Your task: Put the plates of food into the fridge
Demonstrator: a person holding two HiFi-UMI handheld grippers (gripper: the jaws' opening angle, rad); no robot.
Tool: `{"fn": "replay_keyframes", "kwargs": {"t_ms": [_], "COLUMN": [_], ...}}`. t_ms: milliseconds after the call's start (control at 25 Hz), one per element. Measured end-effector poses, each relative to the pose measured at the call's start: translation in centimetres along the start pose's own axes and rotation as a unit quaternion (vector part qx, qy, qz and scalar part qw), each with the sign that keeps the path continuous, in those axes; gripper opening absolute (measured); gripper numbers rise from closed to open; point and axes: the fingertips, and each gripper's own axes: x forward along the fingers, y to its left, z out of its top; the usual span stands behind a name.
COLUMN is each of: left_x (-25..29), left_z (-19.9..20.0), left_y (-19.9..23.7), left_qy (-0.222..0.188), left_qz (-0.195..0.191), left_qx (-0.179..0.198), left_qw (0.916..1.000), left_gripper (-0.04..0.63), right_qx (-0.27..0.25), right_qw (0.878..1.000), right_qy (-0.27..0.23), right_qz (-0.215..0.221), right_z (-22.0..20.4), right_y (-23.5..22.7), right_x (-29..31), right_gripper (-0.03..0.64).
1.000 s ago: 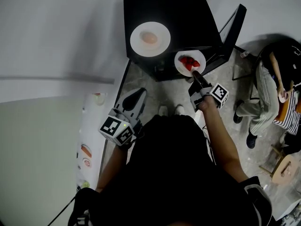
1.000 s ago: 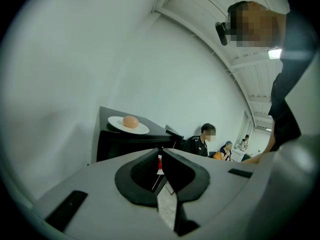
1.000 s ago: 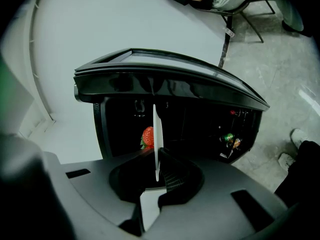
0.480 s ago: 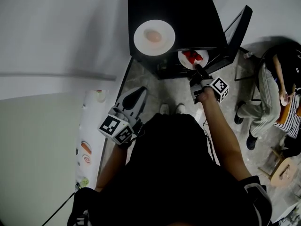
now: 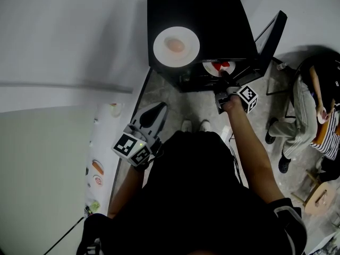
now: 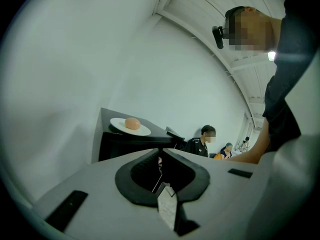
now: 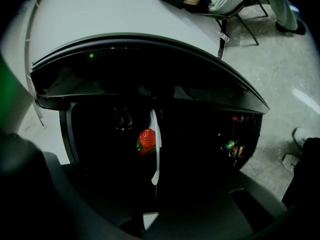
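Right gripper (image 5: 222, 78), jaws clamped on the rim of the strawberry plate (image 5: 209, 68), holds it just inside the open black fridge (image 5: 212, 15), whose top bears a second plate (image 5: 159, 47); left gripper (image 5: 156, 108) closed, empty, beside the person's waist.
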Motion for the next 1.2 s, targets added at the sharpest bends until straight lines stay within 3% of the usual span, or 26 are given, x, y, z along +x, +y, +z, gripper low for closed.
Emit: {"fn": "replay_keyframes", "kwargs": {"t_ms": [520,880,1200], "left_x": [1.0,0.8,0.8], "left_z": [-0.2,-0.3,-0.3], "left_y": [0.0,0.6,0.7], "left_qy": [0.012,0.004,0.003], "left_qz": [0.000,0.009,0.012], "left_qx": [-0.002,-0.027,-0.032], "left_qw": [0.9999,0.9996,0.9994], "left_gripper": [0.025,0.025,0.025], "right_qx": [0.006,0.009,-0.002], "right_qw": [0.999,0.998,0.999], "right_qy": [-0.036,-0.056,-0.051], "right_qz": [-0.006,-0.006,0.004], "right_z": [1.5,2.0,2.3], "right_y": [0.3,0.5,0.6], "right_x": [1.7,2.7,3.1], "right_gripper": [0.034,0.034,0.035]}}
